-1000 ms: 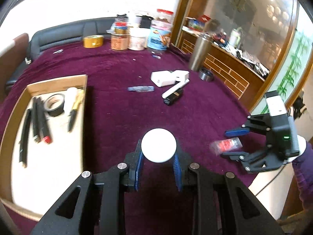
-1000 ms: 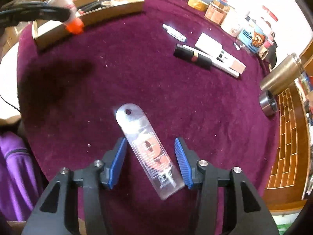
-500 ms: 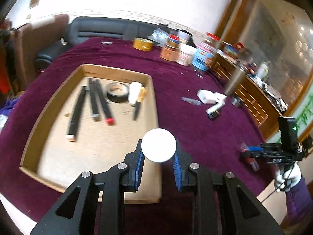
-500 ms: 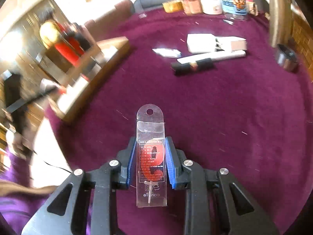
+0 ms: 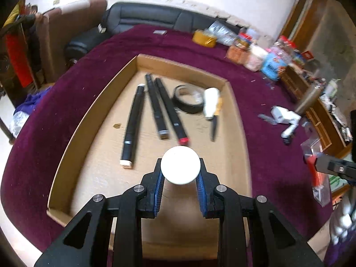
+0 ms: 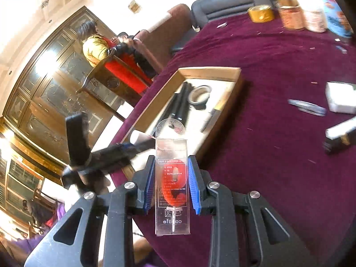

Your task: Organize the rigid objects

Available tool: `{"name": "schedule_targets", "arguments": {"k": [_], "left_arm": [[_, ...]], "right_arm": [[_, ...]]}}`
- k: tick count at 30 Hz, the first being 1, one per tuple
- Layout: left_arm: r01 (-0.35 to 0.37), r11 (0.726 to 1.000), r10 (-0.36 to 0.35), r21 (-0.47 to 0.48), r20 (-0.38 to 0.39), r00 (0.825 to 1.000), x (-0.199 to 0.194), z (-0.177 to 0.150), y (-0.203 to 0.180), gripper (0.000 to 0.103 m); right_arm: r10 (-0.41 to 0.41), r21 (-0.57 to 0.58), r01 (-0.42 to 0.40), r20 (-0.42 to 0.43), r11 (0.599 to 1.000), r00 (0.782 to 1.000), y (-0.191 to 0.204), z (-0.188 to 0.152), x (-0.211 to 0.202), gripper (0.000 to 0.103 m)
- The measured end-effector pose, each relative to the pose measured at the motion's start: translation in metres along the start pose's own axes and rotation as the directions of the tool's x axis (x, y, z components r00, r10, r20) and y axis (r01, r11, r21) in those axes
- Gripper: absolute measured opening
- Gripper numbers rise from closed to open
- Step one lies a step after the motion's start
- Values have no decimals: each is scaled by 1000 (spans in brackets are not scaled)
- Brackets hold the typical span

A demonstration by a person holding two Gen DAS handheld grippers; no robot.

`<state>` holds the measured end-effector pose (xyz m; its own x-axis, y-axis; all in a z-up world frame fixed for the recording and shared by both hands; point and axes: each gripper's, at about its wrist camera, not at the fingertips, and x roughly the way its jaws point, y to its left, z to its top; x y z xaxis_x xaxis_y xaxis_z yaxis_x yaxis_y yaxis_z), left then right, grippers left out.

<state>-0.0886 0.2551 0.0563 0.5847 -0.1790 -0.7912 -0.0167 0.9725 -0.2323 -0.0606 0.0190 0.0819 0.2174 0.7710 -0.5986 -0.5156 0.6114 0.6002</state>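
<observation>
The white round-ended plastic bottle (image 5: 180,165) sits clamped between the blue pads of the left gripper (image 5: 179,179), its long axis running straight out along the fingers so only its flat white end shows, and it hangs over the near part of the shallow brown cardboard tray (image 5: 92,111) on the maroon cloth table (image 5: 262,102). From the bottle, bare tray floor lies at six o'clock, right beneath it, while the black marker pens (image 5: 133,118) lie at eleven and the black roll of tape (image 5: 189,101) at twelve, so I judge a short drop is all that remains. The clear flat plastic blister pack with a red item inside (image 6: 172,178) stands upright along the fingers of the right gripper (image 6: 171,183), whose jaws are shut on its edges; the tray lies at twelve o'clock from it, further off, so the left hand is the nearer
</observation>
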Motion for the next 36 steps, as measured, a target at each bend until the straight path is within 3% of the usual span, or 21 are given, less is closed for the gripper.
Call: {"name": "schedule_targets", "arguments": {"k": [5,8,13,18,21,25,28,29,30,31,32,34,35,36], "left_arm": [[-82,996,83,38,-21,996,14,15,9,25],[-96,995,98,30,-59,993,26,22,18,25],[-8,1000,7,-9,-94,996,36,22,31,32],[48,998,-49,-52,-32,998,11,21,40,36],[33,999,-32,-35,34,999,-17,16,36,38],[-22,1000,22,0,162,986,-58,3,20,55],[-50,998,41,26,278,960,-86,-8,-3,65],[-49,998,35,38,308,951,-93,-12,-12,70],[-42,998,22,53,341,940,-99,-15,-23,72],[-26,997,0,67,365,931,-104,-18,-34,75],[-3,997,-28,81,378,925,-106,-21,-44,78],[62,990,-105,124,380,919,-105,-27,-69,79],[82,986,-130,144,372,919,-101,-29,-78,79],[98,981,-153,166,358,921,-97,-30,-89,79]], "right_arm": [[-66,22,68,-83,997,994,12,25,75,26],[-131,30,135,-103,990,986,10,36,104,26],[-253,22,257,-106,966,962,8,43,127,28],[-263,1,263,-76,965,962,14,42,121,28],[-269,-16,269,-14,963,963,16,45,98,28],[-313,-40,320,117,947,942,14,40,47,28],[-399,-47,427,273,903,875,4,27,-13,31],[-439,-41,477,327,878,837,-2,19,-37,52],[-479,-24,524,374,851,794,-10,12,-59,87],[-510,0,559,412,829,755,-18,6,-78,95],[-541,42,586,443,809,715,-33,0,-100,98],[-637,127,647,397,752,661,-64,-3,-126,98],[-679,184,662,341,726,650,-88,-3,-139,97],[-691,224,656,314,721,652,-103,-5,-149,97]]}}
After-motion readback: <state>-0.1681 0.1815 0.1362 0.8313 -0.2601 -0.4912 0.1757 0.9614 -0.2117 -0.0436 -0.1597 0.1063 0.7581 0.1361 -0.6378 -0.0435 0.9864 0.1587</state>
